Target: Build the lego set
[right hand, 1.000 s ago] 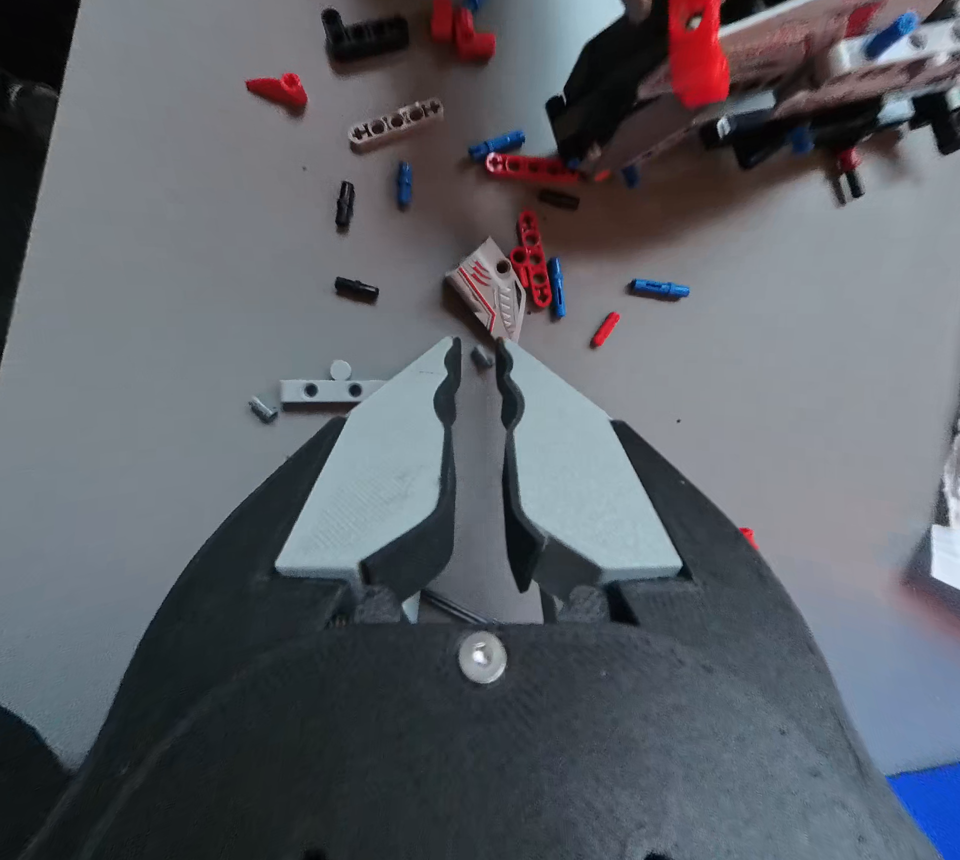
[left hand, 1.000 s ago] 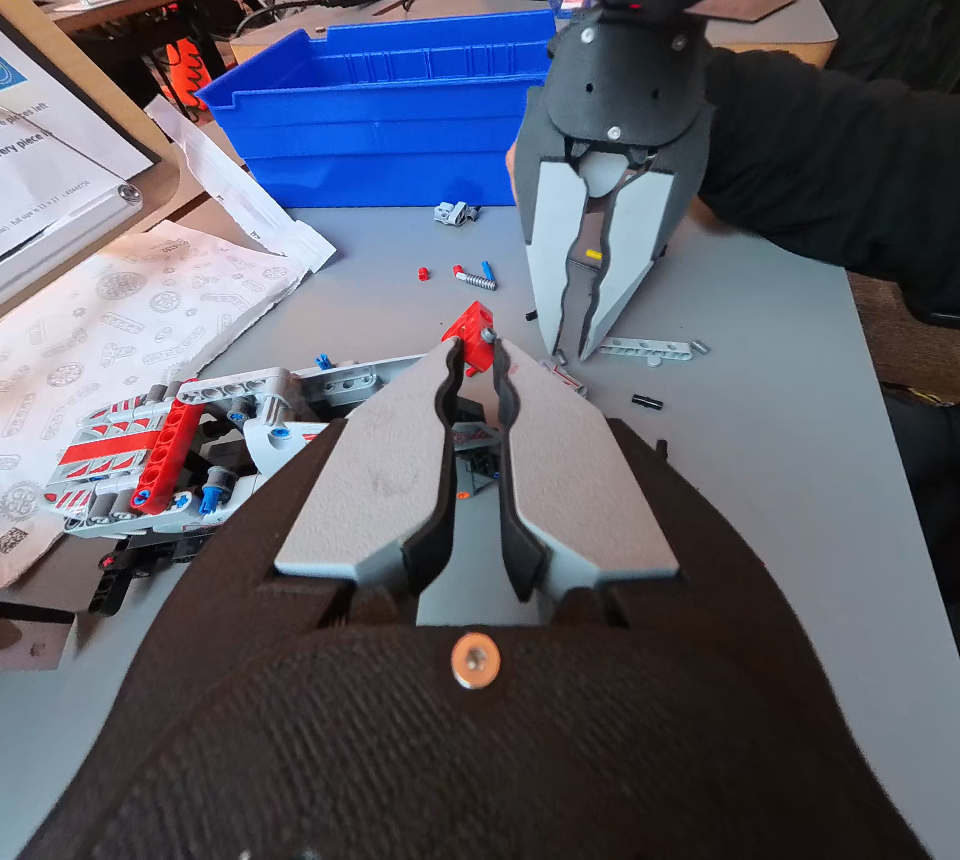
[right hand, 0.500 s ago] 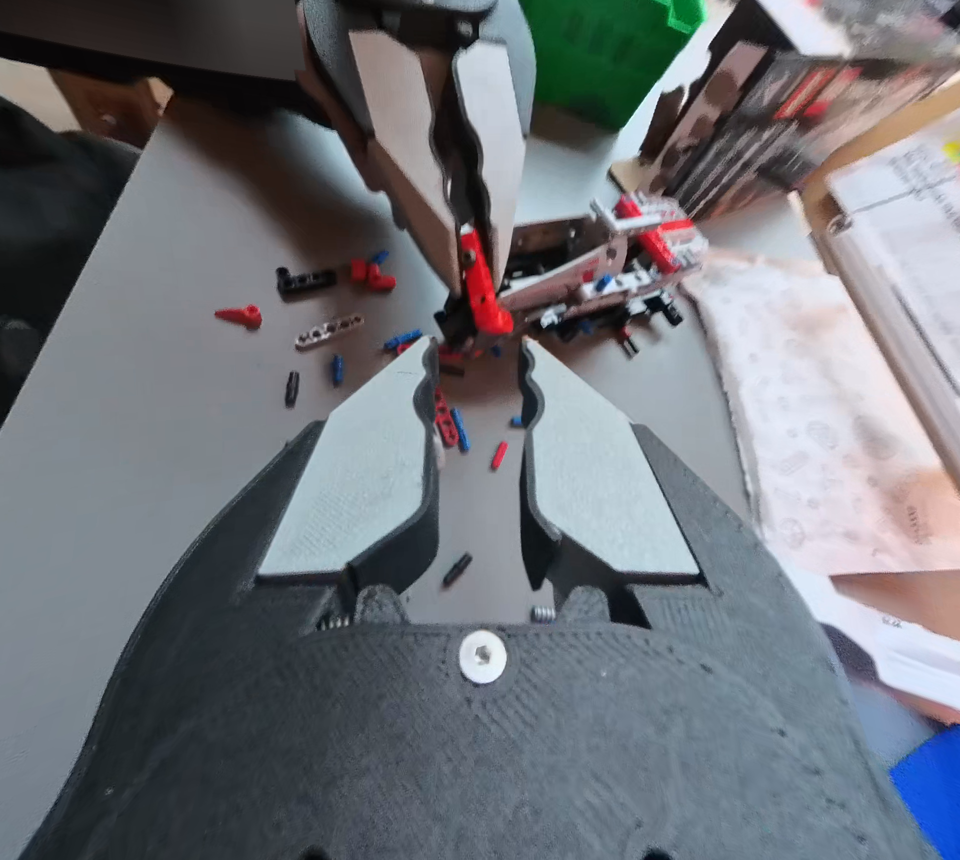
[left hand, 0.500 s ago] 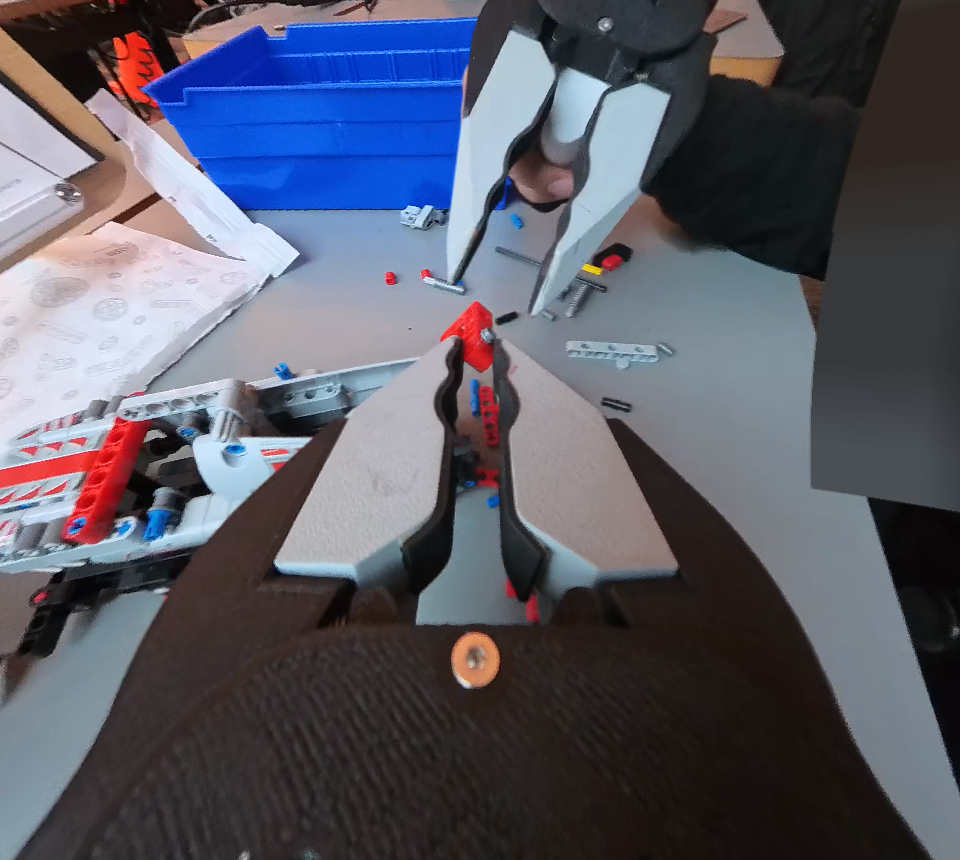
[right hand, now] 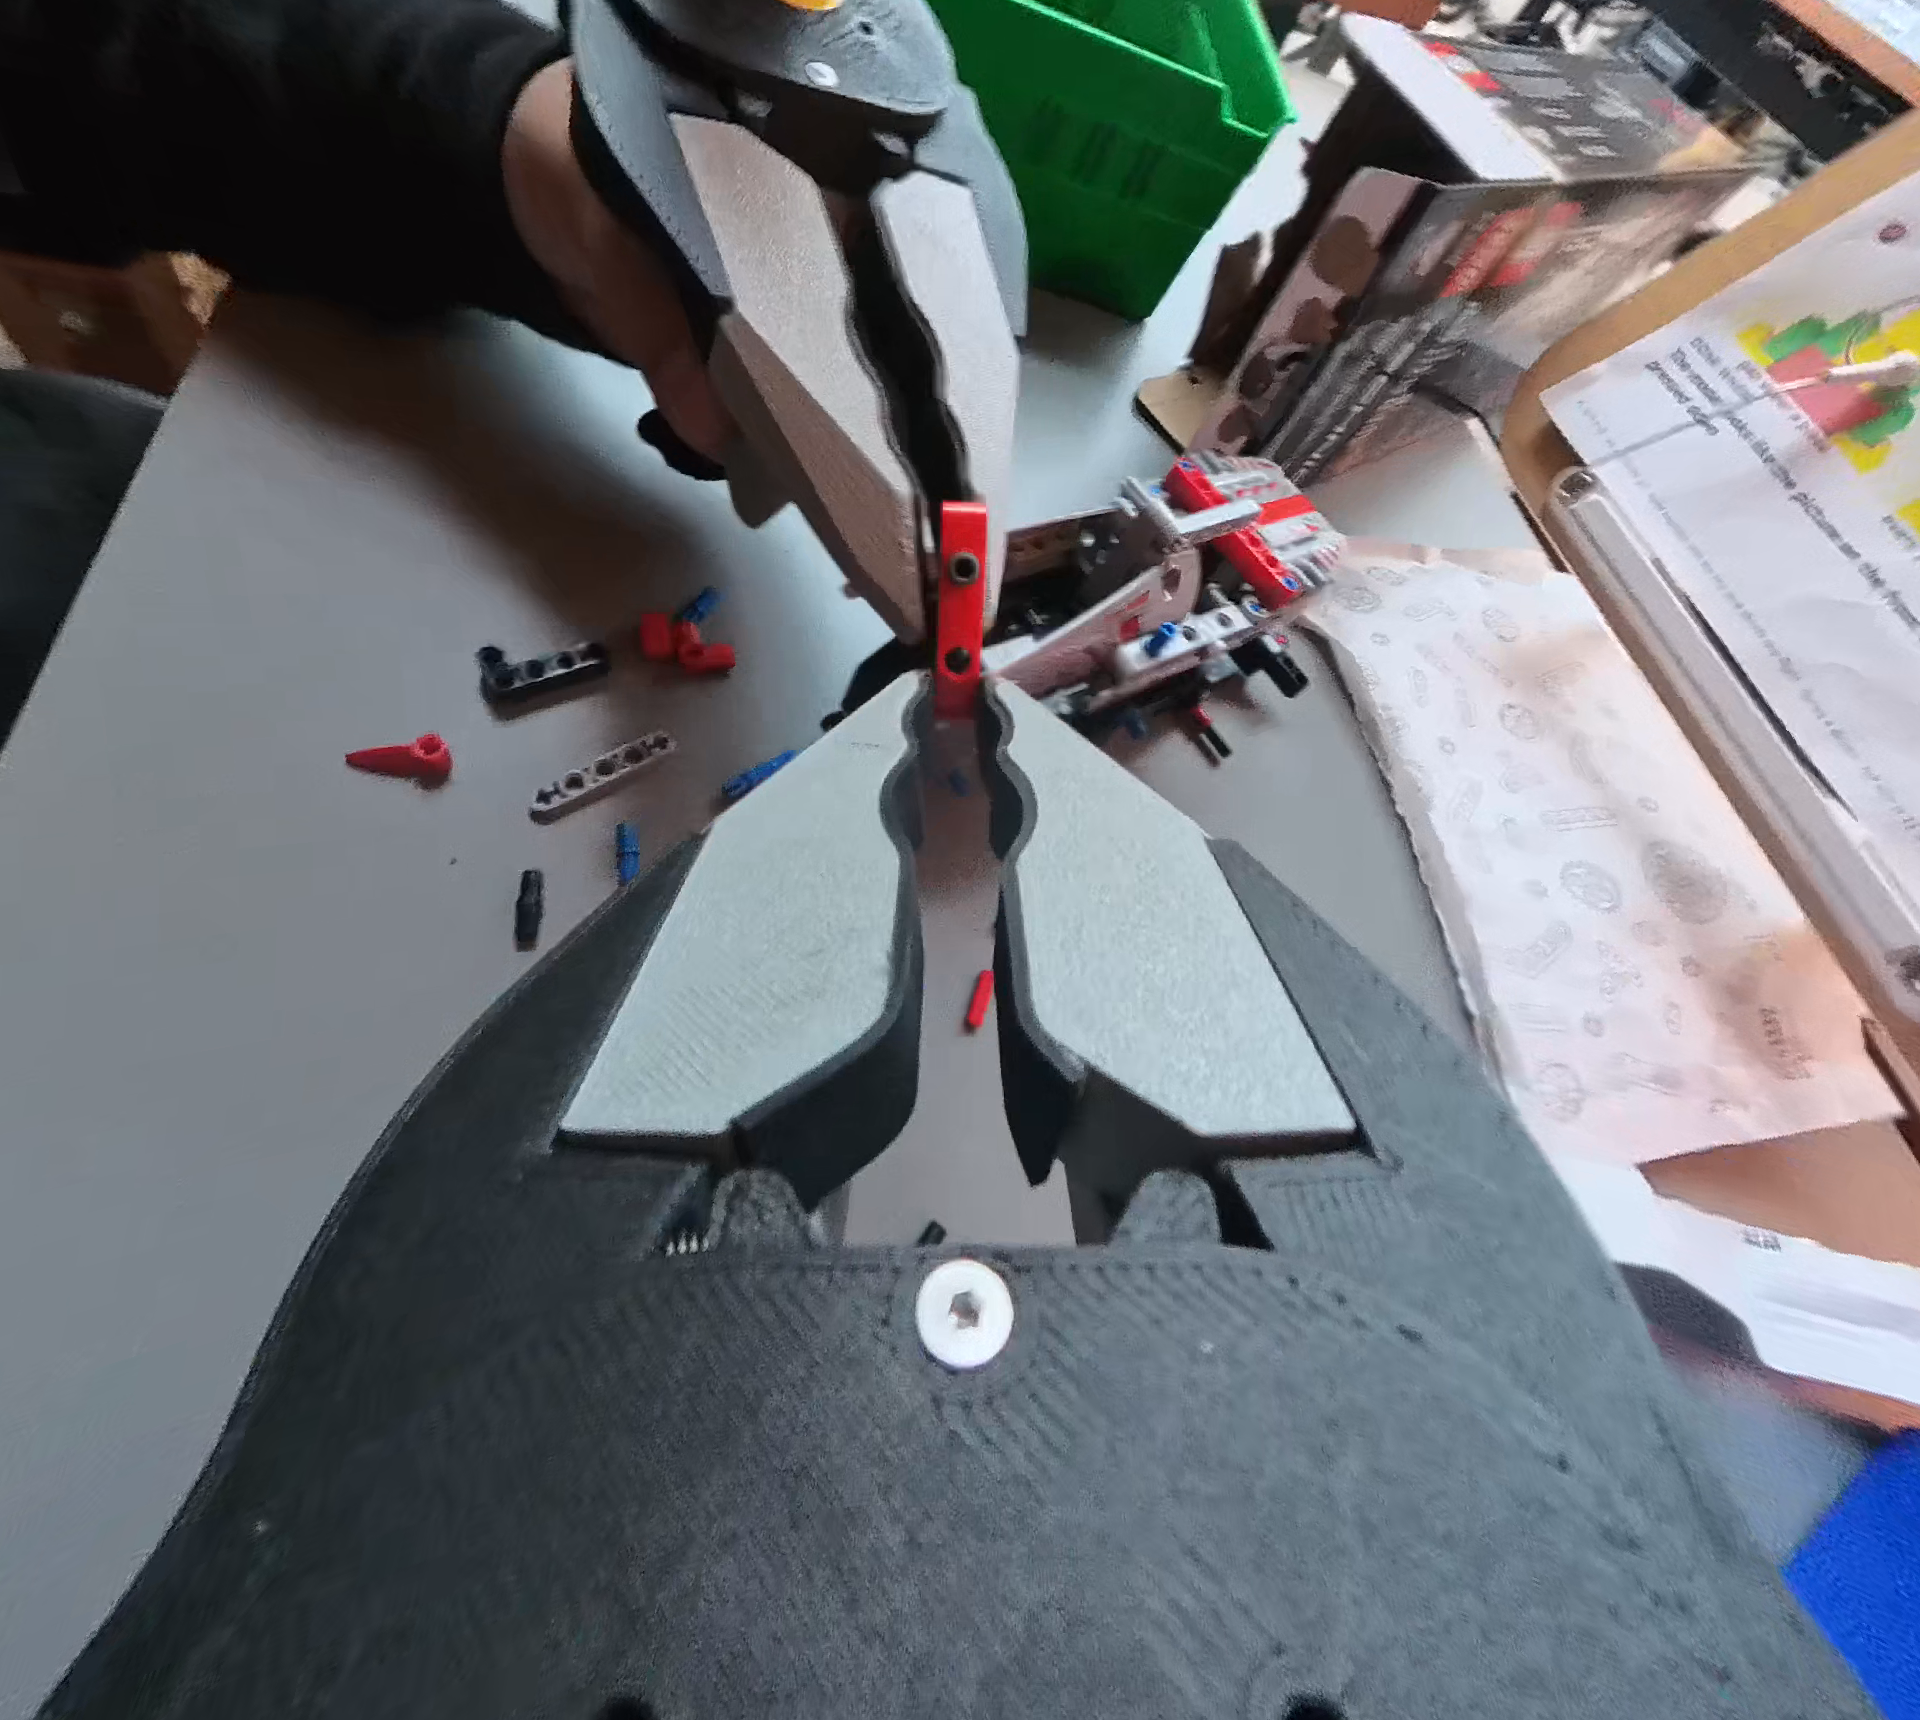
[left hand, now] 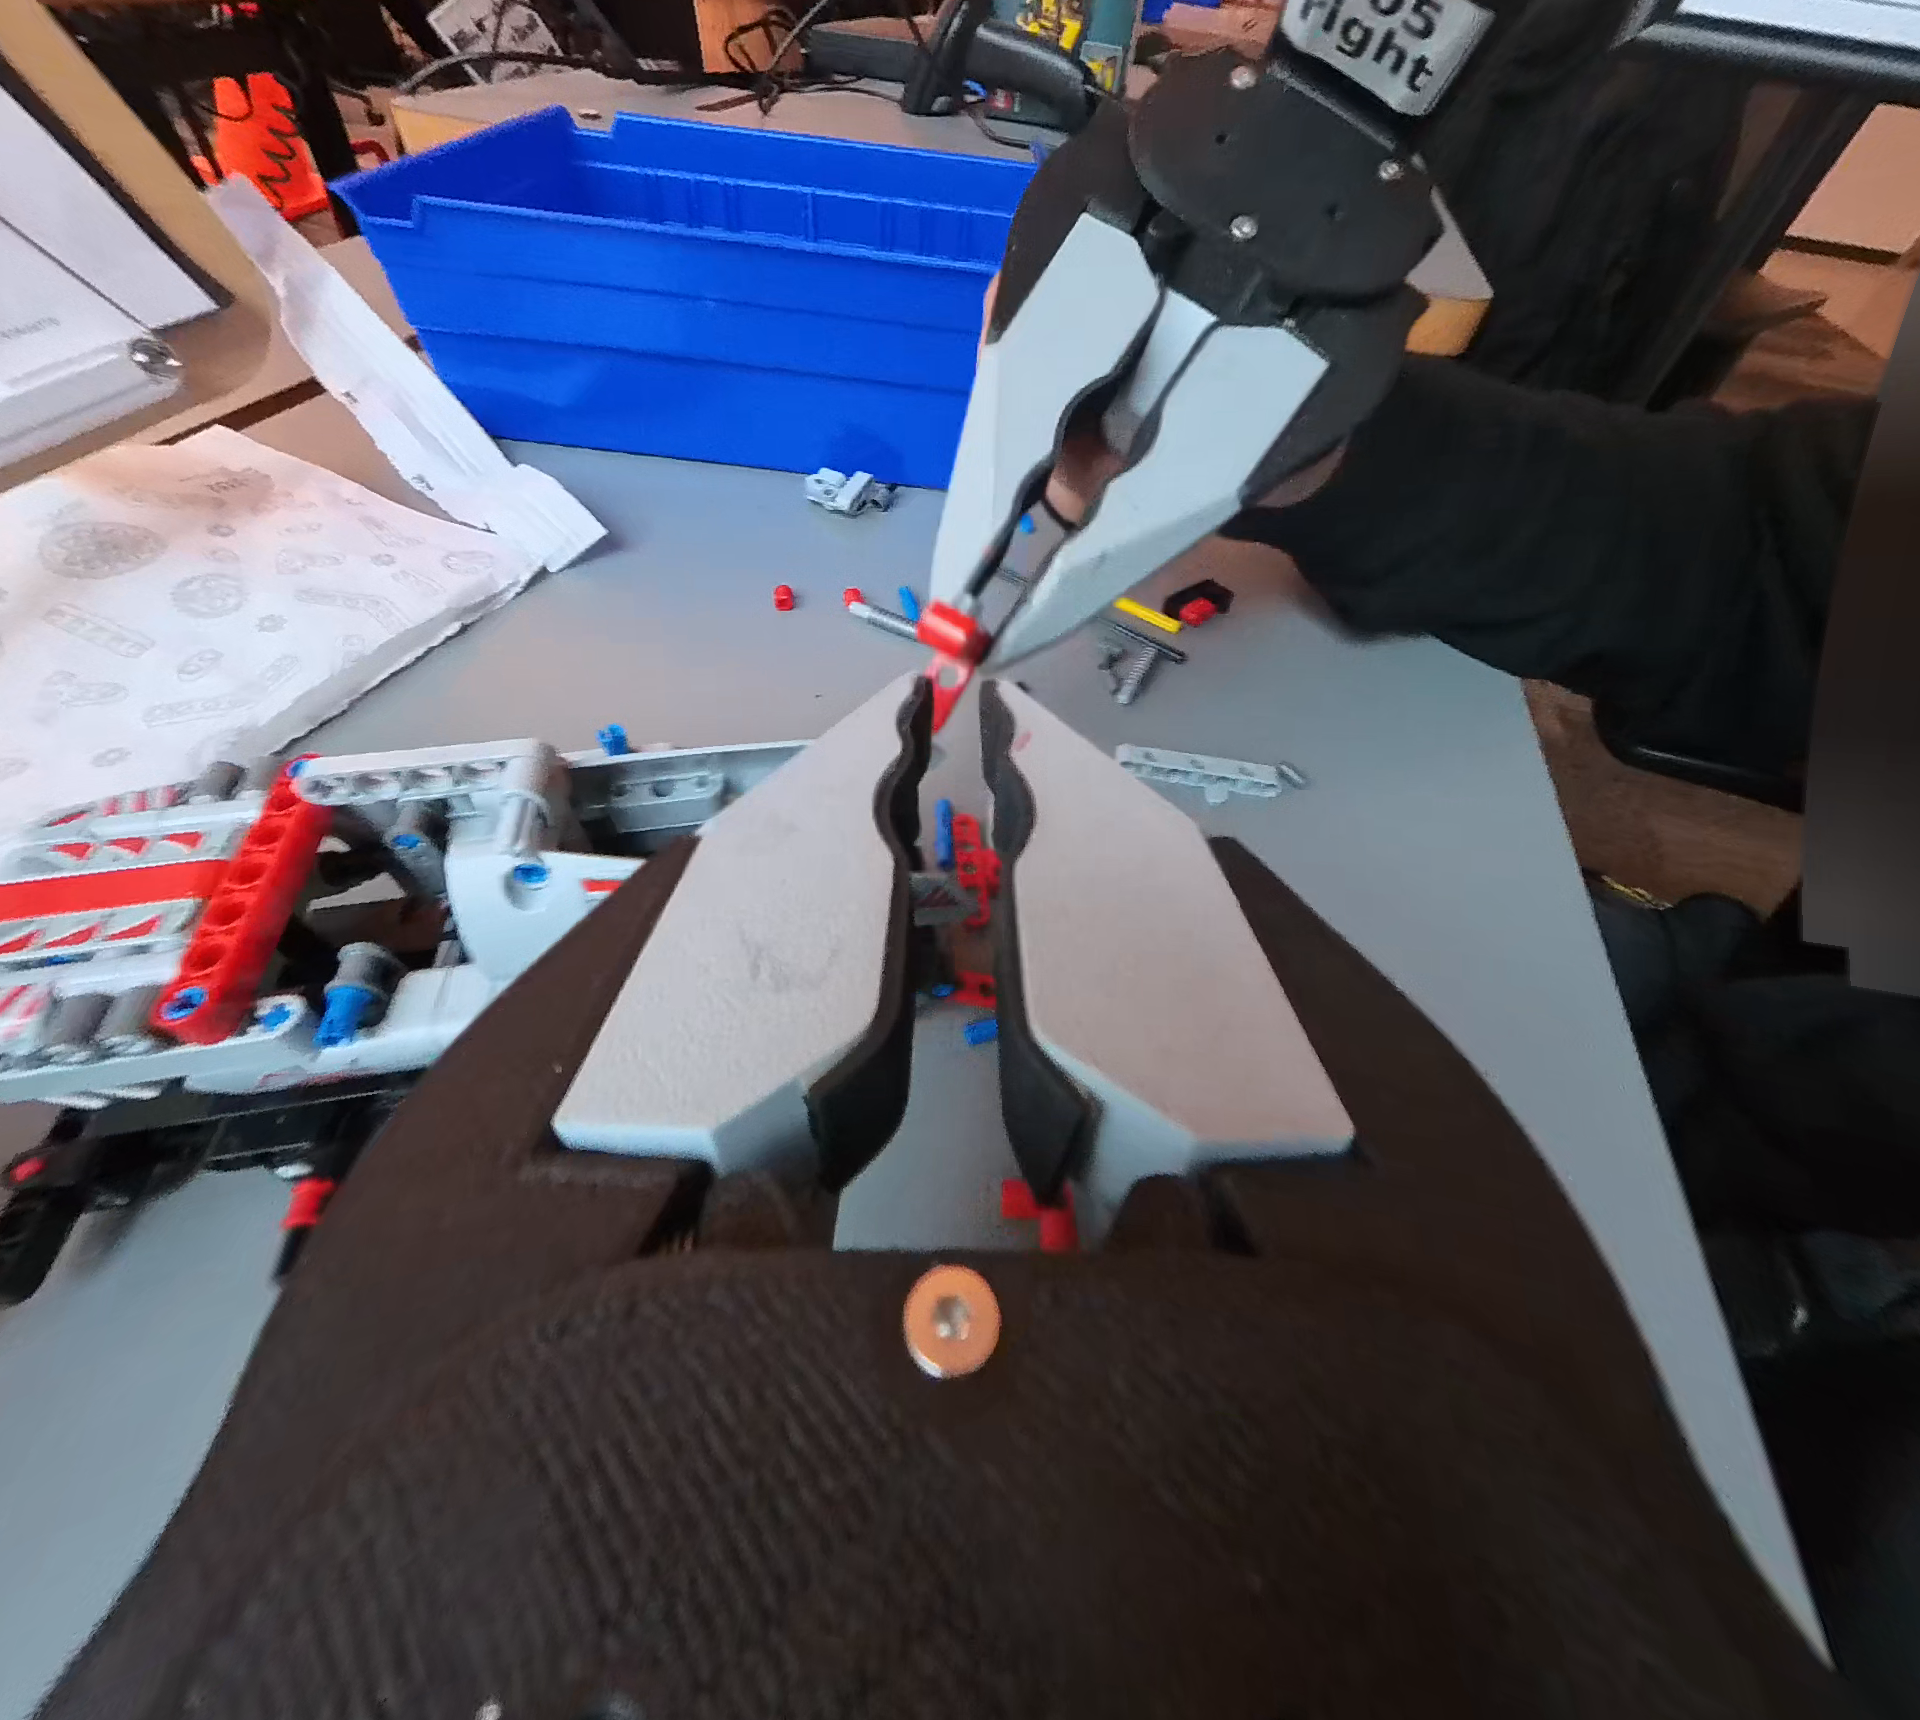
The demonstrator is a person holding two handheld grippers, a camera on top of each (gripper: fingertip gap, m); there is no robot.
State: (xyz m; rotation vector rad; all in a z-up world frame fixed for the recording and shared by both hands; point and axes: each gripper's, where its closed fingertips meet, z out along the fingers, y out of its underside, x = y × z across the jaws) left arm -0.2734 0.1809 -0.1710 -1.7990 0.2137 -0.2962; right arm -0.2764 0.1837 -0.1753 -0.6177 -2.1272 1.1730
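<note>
The grey counter [left hand: 1403, 839] carries a blue bin [left hand: 707, 299] at its far edge, with a green bin [right hand: 1081, 101] at another side. A half-built grey-and-red model [left hand: 291, 901] lies beside patterned paper [left hand: 208, 590]. Loose red, blue and black pins [right hand: 623, 735] and a grey beam [left hand: 1205, 771] are scattered across the bare middle.
</note>
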